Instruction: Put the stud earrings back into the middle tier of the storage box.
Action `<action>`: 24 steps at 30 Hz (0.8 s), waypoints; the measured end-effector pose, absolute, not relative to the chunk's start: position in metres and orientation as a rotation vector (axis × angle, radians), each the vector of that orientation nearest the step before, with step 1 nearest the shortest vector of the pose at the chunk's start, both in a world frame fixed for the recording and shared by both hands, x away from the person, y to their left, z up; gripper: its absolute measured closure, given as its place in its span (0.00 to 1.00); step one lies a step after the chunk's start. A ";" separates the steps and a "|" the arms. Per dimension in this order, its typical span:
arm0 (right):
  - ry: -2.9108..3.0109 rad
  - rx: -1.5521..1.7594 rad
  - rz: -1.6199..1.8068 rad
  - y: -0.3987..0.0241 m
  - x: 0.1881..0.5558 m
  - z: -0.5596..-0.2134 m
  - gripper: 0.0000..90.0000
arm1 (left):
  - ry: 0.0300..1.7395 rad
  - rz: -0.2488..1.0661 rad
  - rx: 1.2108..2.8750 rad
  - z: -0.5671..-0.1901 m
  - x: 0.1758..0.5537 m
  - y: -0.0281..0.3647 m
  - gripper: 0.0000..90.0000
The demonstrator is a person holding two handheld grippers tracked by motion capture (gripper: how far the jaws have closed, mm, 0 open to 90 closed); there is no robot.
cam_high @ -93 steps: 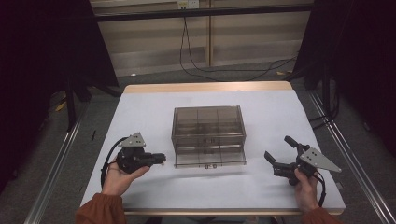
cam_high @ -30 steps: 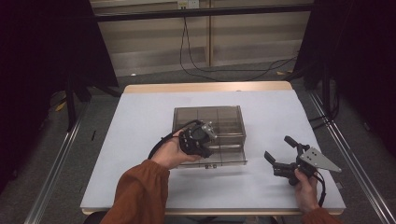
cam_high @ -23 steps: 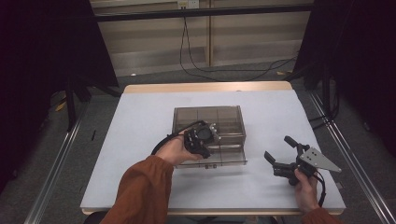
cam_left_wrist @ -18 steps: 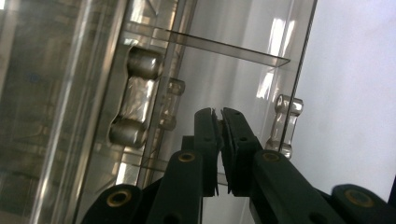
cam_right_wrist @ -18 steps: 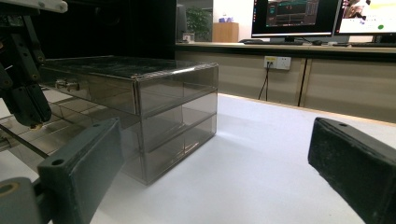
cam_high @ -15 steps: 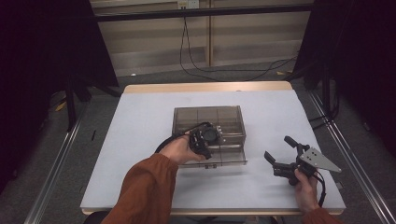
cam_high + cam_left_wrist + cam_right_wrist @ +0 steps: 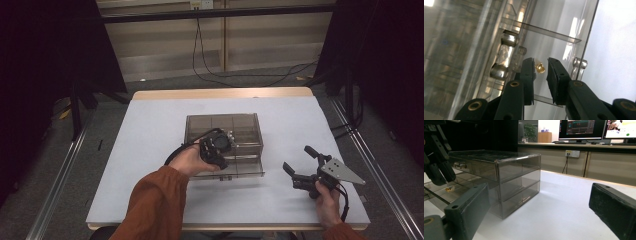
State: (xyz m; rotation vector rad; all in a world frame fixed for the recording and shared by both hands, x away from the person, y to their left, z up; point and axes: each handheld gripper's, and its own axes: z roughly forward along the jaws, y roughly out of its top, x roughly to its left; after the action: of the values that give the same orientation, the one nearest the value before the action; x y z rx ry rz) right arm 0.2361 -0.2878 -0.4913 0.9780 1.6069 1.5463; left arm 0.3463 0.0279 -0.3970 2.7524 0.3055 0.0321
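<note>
A smoky transparent drawer cabinet [image 7: 240, 125] stands mid-table, and its bottom drawer [image 7: 242, 169] is pulled out toward me. A small golden piece [image 7: 539, 68] lies on that drawer's floor, also seen as the golden piece [image 7: 449, 189] in the right gripper view. My left gripper [image 7: 220, 149] reaches down over the open drawer. Its jaws stand a little apart just above the piece, the left gripper [image 7: 540, 63] framing it without touching. My right gripper [image 7: 297, 158] rests at the table's right, wide open and holding nothing, the right gripper [image 7: 539, 202] facing the cabinet's side.
The white table [image 7: 150, 130] has free room left and right of the cabinet. Round metal drawer knobs [image 7: 509, 40] sit near the left jaw. A wooden edge [image 7: 220, 93] marks the table's far side, with cables [image 7: 210, 65] on the floor beyond.
My left hand has moved from the table's left side to the cabinet front and eased right and down over the open drawer. The right gripper has not moved.
</note>
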 end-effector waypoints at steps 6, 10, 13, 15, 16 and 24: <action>1.606 0.979 1.547 -0.288 0.236 -0.491 0.03 | 0.326 0.010 2.642 -0.392 0.342 0.047 0.86; 1.606 0.982 1.550 -0.288 0.236 -0.491 0.03 | 0.340 0.032 2.551 -0.391 0.336 0.064 0.89; 1.606 0.980 1.547 -0.288 0.236 -0.491 0.03 | 0.367 0.026 2.496 -0.390 0.333 0.077 0.89; 1.605 0.980 1.547 -0.288 0.236 -0.491 0.03 | 0.391 0.022 2.460 -0.391 0.330 0.086 0.89; 1.605 0.980 1.547 -0.288 0.236 -0.491 0.03 | 0.403 0.030 2.435 -0.391 0.329 0.091 0.89; 1.601 0.984 1.548 -0.288 0.236 -0.491 0.03 | 0.490 0.030 2.262 -0.388 0.323 0.130 0.84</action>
State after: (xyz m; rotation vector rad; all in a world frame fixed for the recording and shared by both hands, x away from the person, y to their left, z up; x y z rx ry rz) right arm 0.2361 -0.2881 -0.4913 0.9843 1.6013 1.5485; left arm 0.3226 0.1299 -0.3877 2.2624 0.4896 0.0301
